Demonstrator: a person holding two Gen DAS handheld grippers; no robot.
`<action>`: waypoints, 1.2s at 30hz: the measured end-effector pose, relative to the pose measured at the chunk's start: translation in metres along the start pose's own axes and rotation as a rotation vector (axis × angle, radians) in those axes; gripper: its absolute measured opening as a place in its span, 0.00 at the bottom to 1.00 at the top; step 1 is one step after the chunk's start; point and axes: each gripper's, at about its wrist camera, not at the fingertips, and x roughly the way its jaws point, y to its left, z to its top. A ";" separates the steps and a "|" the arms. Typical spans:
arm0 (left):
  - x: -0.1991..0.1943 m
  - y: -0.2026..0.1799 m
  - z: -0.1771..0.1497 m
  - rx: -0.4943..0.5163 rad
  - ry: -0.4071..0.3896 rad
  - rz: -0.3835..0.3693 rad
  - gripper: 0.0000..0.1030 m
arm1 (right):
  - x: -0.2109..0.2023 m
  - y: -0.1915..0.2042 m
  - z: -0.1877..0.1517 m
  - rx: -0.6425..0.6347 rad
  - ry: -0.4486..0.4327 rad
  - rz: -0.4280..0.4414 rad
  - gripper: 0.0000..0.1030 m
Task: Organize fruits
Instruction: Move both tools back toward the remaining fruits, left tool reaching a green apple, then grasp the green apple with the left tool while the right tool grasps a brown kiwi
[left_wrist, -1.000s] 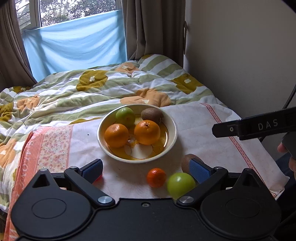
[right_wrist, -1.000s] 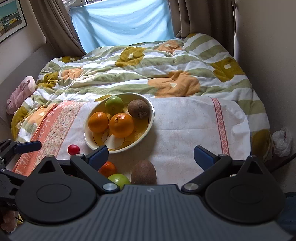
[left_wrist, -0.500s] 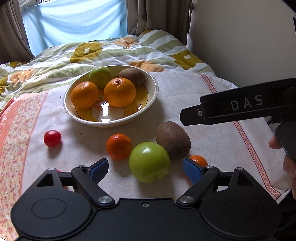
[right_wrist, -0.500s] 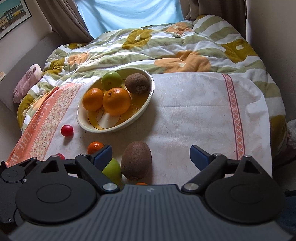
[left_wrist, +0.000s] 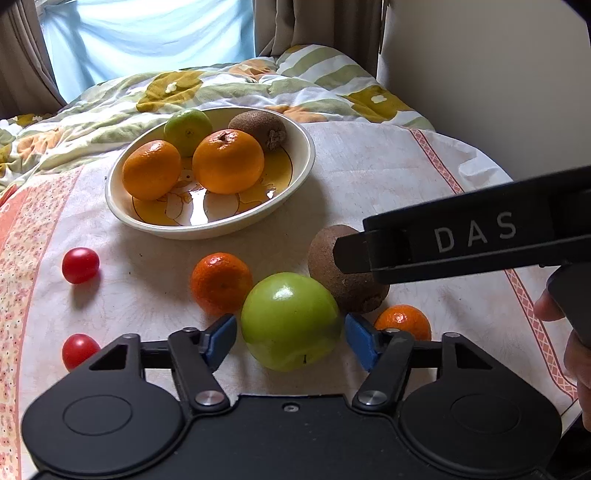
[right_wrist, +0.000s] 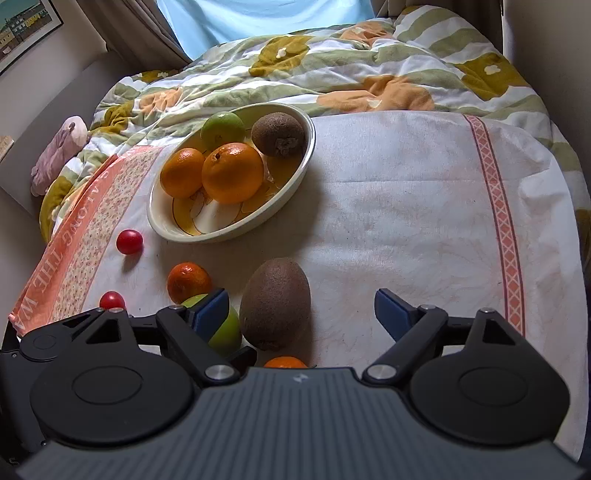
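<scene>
A: What does the left gripper (left_wrist: 290, 334) look like up close?

B: A matte black body with two round raised discs (left_wrist: 96, 415) on its top face, a small screw hole between them, and black linkage arms pinned by silver rivets (left_wrist: 208, 398). Each finger ends in a blue pad (left_wrist: 221, 338).

A: And the right gripper (right_wrist: 301, 314)?

B: Same layout, but the housing (right_wrist: 295, 428) is dark grey with fine ribbing and a tiny white logo near its front edge. Blue pads (right_wrist: 391, 314) again, silver rivets (right_wrist: 380, 370) at the pivots.

A: Any lettering?

B: Seen from the left camera, the right gripper's side bar (left_wrist: 476, 236) carries "DAS" in pale letters. A hand (left_wrist: 576, 350) shows at the frame's edge beneath it.
</scene>
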 end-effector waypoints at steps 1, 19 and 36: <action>0.001 0.000 0.000 0.000 0.002 -0.001 0.60 | 0.002 0.000 0.000 0.001 0.003 0.001 0.97; -0.009 0.008 -0.011 -0.003 -0.001 0.011 0.59 | 0.024 0.011 0.000 0.000 0.042 0.029 0.82; -0.030 0.021 -0.017 -0.046 -0.032 0.055 0.59 | 0.032 0.024 -0.002 -0.056 0.049 0.005 0.62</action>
